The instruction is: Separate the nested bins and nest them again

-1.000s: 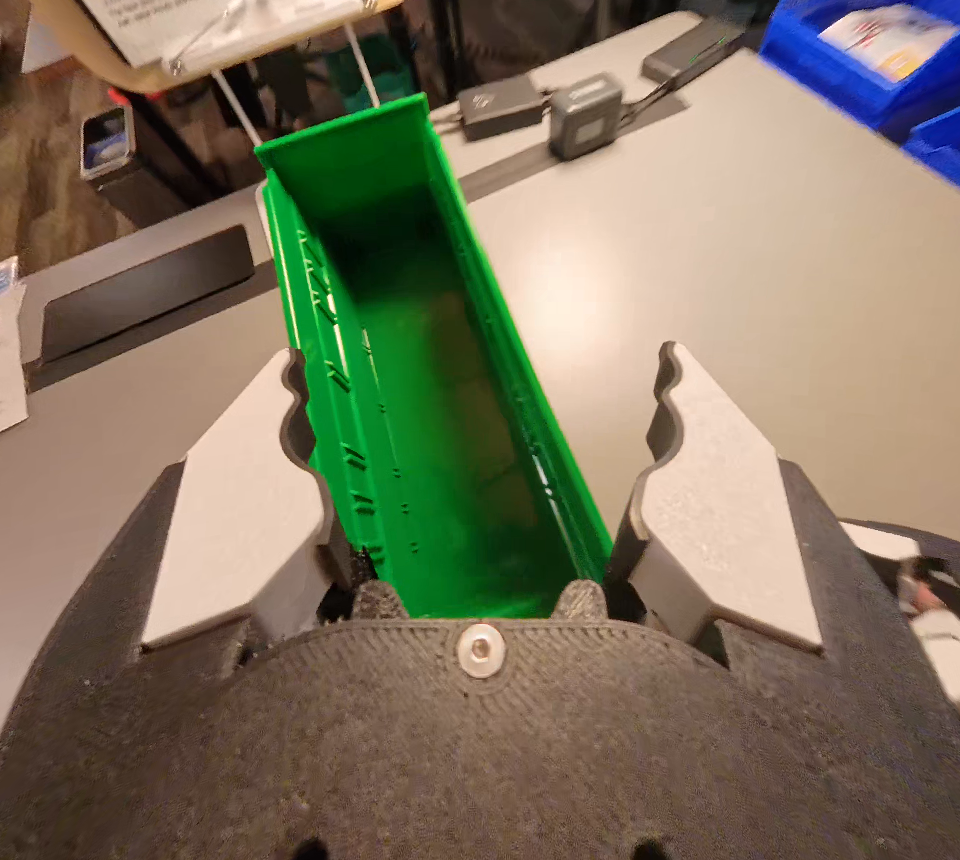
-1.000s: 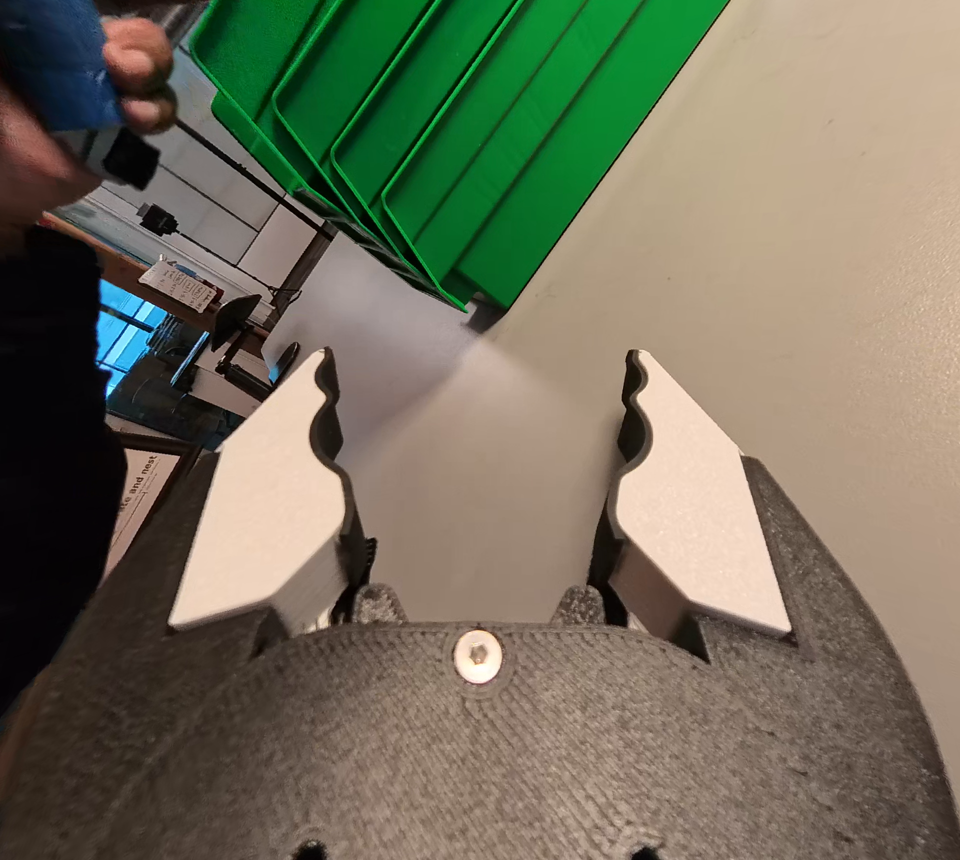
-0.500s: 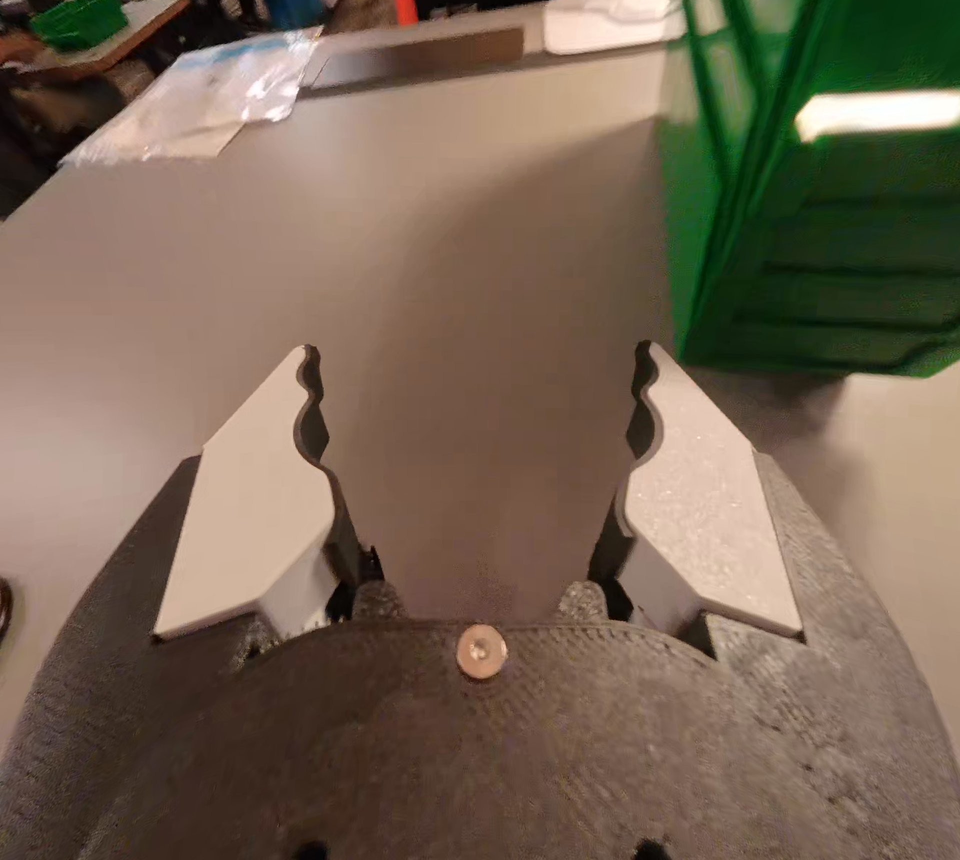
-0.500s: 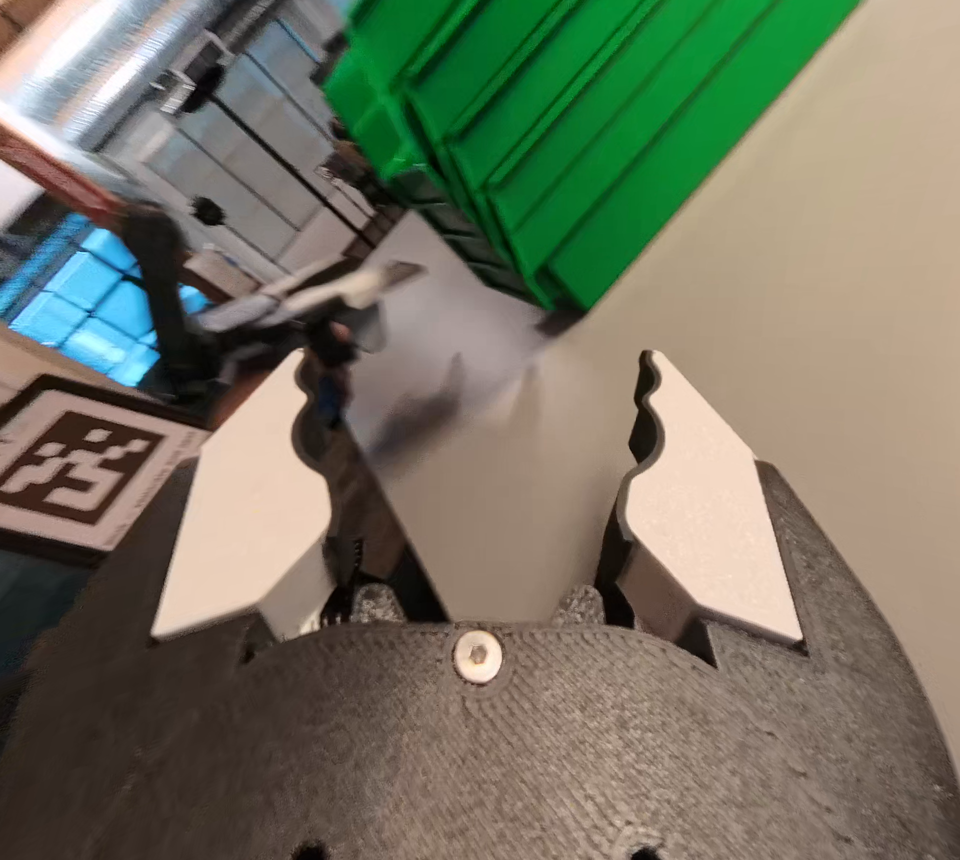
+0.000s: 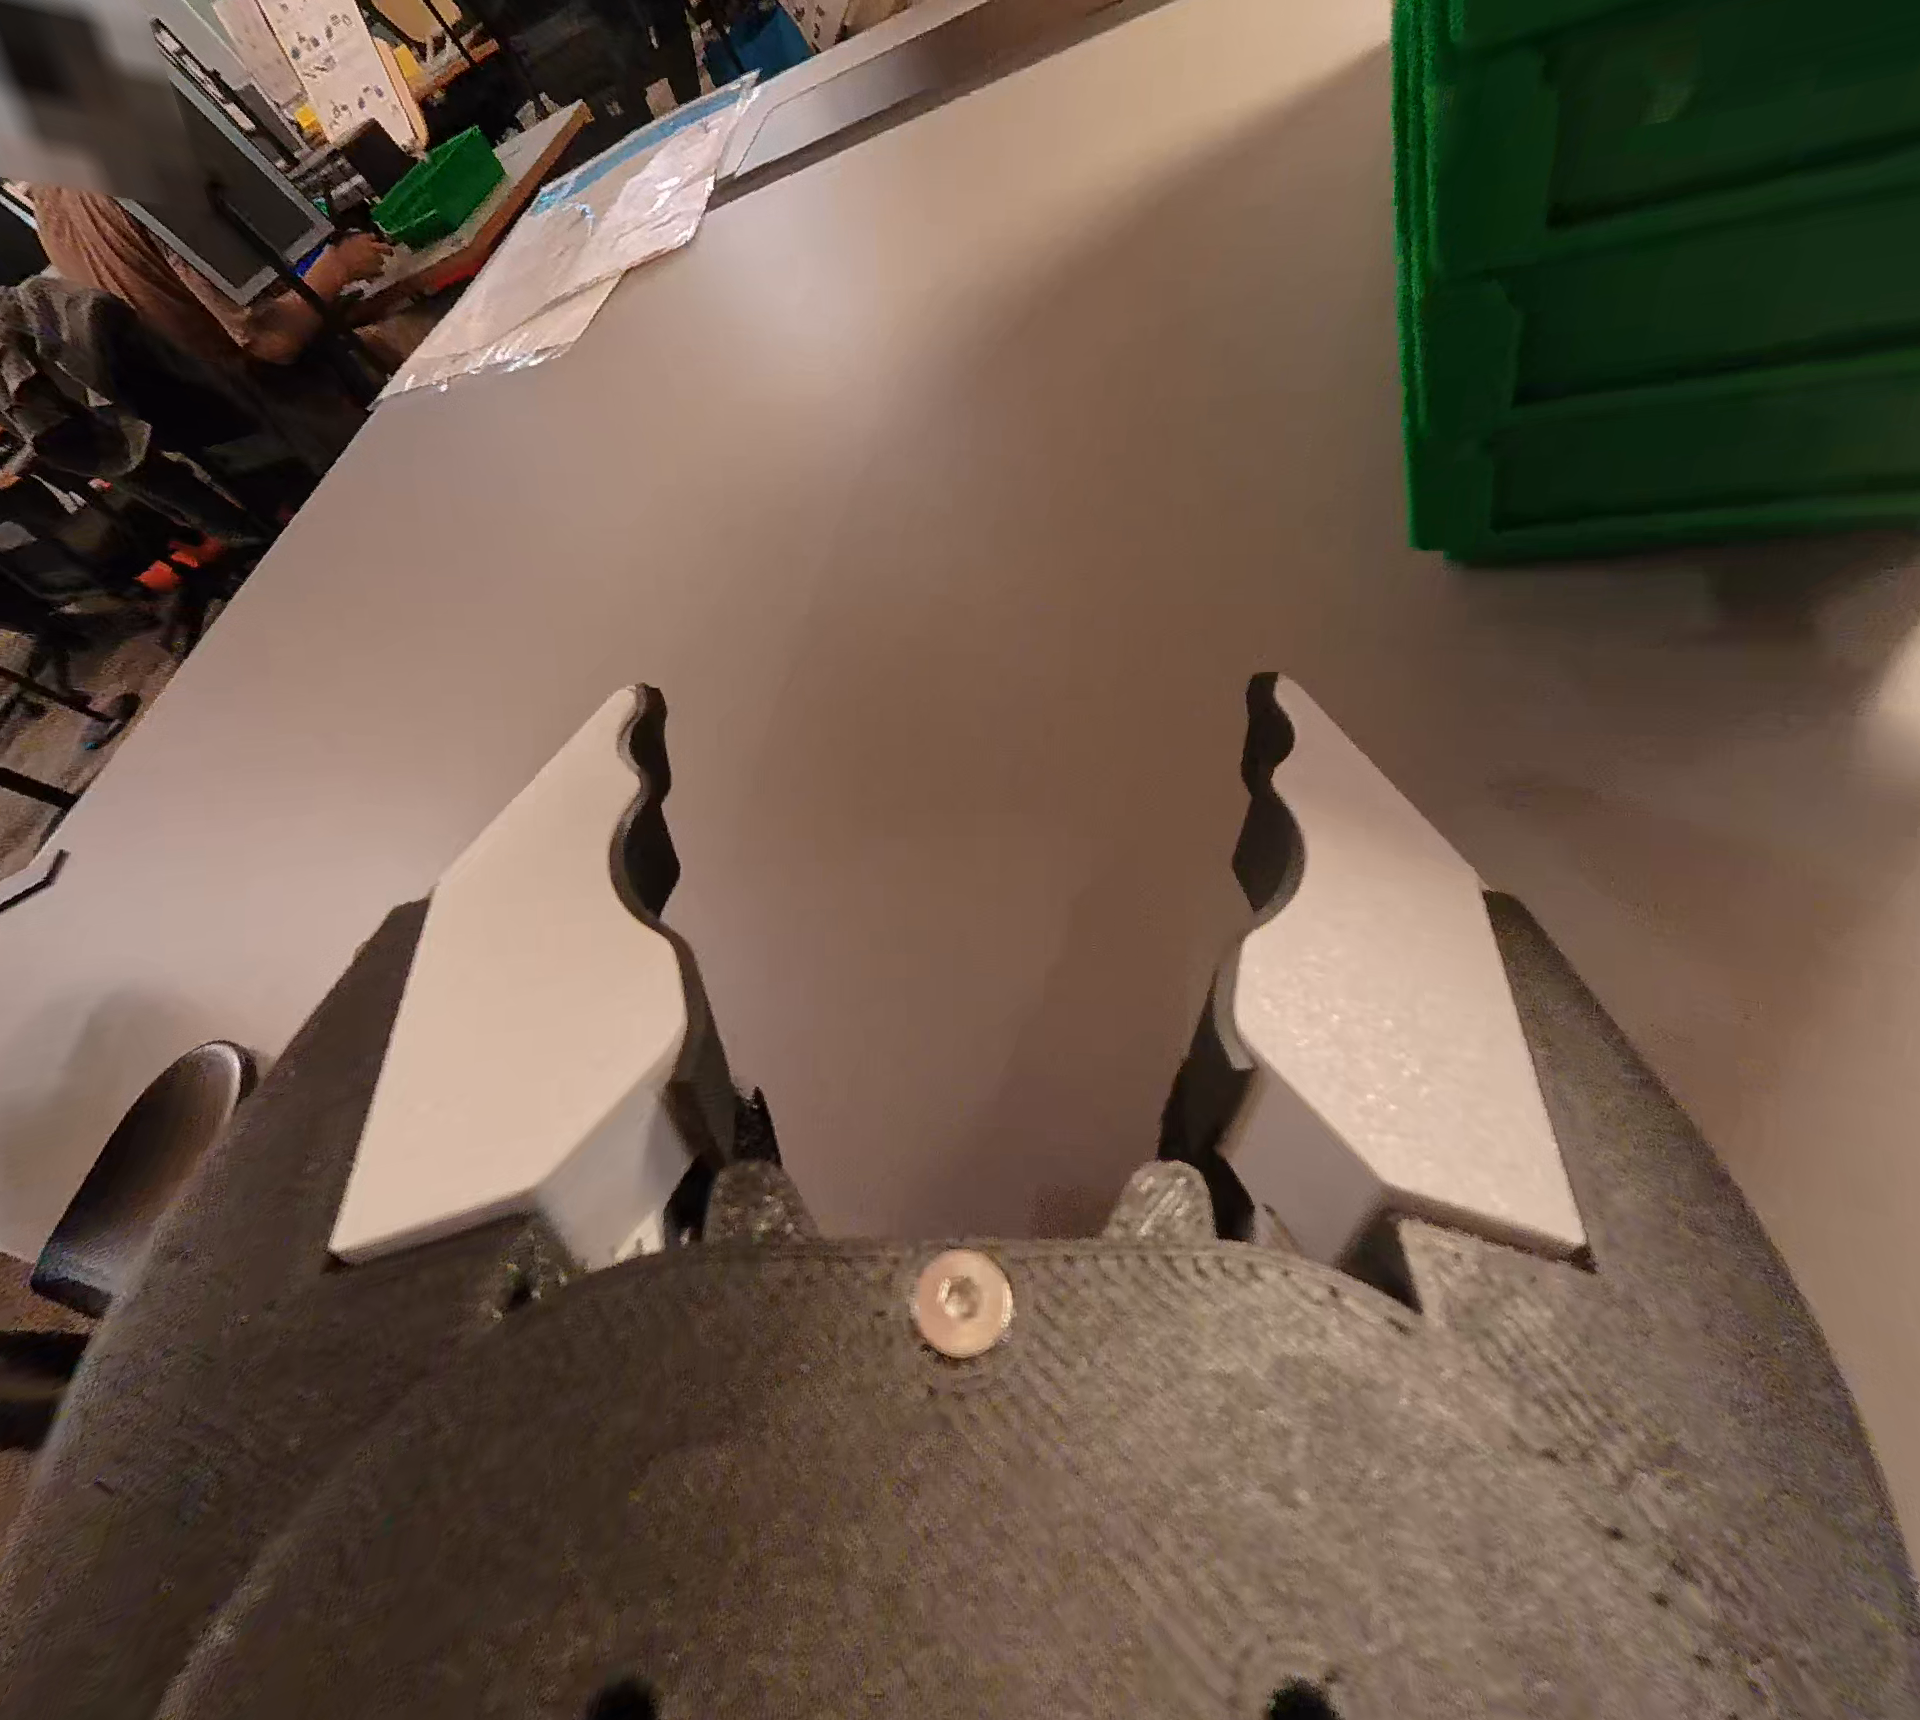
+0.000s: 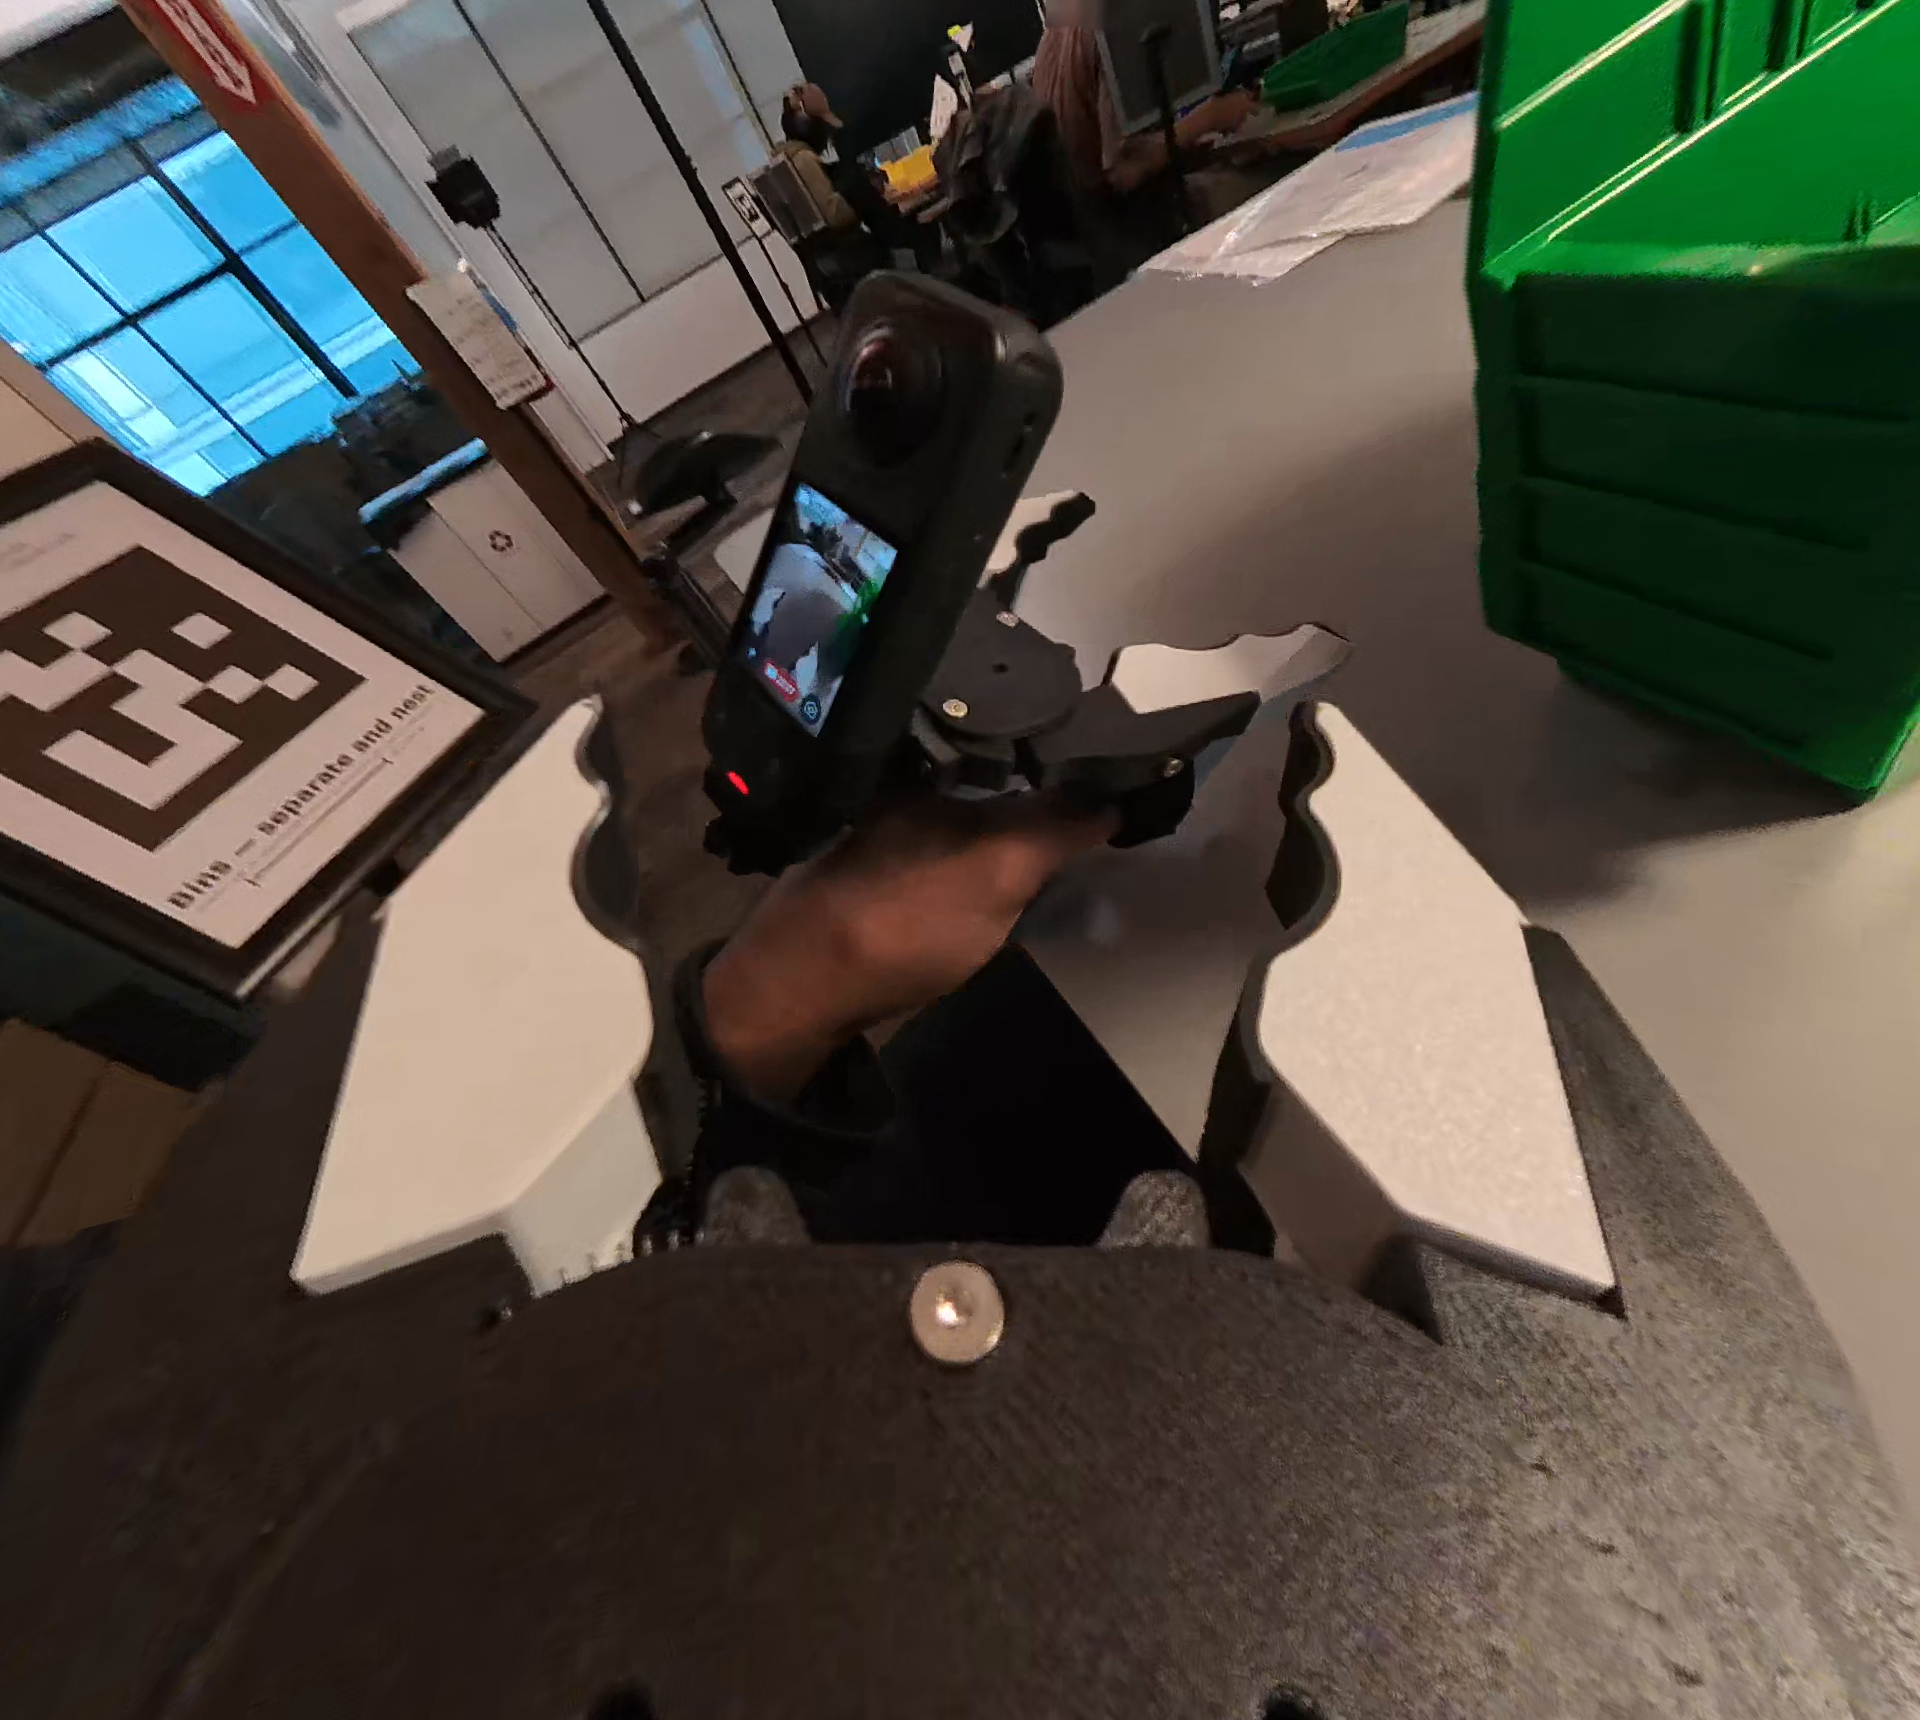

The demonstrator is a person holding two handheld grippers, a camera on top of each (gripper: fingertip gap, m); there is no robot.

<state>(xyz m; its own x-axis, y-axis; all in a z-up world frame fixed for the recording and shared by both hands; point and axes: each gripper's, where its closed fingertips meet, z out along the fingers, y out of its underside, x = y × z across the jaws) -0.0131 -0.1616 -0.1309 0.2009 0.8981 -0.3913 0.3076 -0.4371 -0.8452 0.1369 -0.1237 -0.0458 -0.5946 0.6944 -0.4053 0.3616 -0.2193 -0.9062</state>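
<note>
Both tongs gaping and bare, left tongs (image 5: 951,694), right tongs (image 6: 951,714), nested green bins (image 5: 1662,216) on grey table (image 5: 831,423)

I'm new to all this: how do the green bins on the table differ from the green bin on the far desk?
The green bins stand close by, nested in a tall stack on the grey table; the far bin sits alone on another desk. The stack looks large and slightly blurred, the far bin small. Both are bright green plastic.
</note>
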